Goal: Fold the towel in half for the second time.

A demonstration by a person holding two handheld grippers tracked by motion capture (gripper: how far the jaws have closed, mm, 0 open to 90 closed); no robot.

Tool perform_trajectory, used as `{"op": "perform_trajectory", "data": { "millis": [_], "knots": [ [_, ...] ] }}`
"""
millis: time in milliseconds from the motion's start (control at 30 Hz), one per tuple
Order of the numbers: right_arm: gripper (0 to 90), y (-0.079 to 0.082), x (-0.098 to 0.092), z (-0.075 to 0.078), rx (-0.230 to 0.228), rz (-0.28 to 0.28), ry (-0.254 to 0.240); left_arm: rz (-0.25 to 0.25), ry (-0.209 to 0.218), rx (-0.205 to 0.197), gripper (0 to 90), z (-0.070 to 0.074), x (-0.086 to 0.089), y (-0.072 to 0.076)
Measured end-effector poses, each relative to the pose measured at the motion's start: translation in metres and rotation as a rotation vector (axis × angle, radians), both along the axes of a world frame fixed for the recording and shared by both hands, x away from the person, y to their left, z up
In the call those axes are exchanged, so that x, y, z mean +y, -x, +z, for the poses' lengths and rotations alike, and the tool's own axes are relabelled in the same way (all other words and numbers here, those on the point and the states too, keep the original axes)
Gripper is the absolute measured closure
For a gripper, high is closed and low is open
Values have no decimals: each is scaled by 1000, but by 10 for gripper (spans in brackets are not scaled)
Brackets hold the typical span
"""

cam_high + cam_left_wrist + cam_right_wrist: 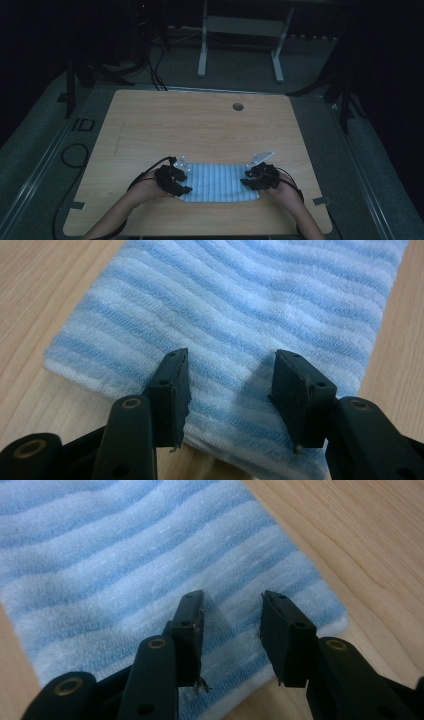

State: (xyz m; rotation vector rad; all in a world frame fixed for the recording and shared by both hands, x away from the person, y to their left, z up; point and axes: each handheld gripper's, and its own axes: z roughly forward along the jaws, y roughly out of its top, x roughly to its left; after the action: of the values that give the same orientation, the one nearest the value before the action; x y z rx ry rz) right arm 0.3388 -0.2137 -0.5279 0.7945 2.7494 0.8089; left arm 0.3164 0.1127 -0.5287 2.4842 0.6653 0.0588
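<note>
The folded blue-striped towel [218,183] lies near on the table [200,125]; the left gripper [230,390] and right gripper [231,630] hover over its ends, jaws half open, gripping nothing.

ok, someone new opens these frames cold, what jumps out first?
The blue-and-white striped towel, lying folded flat near the front edge of the wooden table in a dark room. Next, the left gripper at its left end and the right gripper at its right end, each hand-held. In both gripper views the black fingers stand apart over the cloth, pinching nothing.
</note>
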Motion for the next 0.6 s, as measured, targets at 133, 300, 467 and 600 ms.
{"op": "perform_trajectory", "data": {
  "millis": [133, 300, 467, 600],
  "knots": [
    [594, -15, -7, -4, 6, -11, -35, 25, 24, -6, 494, -2, 0, -9],
    [586, -32, -8, -3, -8, -22, -11, 33, 28, -6, 493, -3, -4, -22],
    [571, -49, -6, -1, -15, -33, 16, 47, 9, -14, 493, -2, -8, -35],
    [571, -61, -6, -2, -7, -49, -2, 61, -3, -24, 493, -2, -7, -47]
  ]
}}
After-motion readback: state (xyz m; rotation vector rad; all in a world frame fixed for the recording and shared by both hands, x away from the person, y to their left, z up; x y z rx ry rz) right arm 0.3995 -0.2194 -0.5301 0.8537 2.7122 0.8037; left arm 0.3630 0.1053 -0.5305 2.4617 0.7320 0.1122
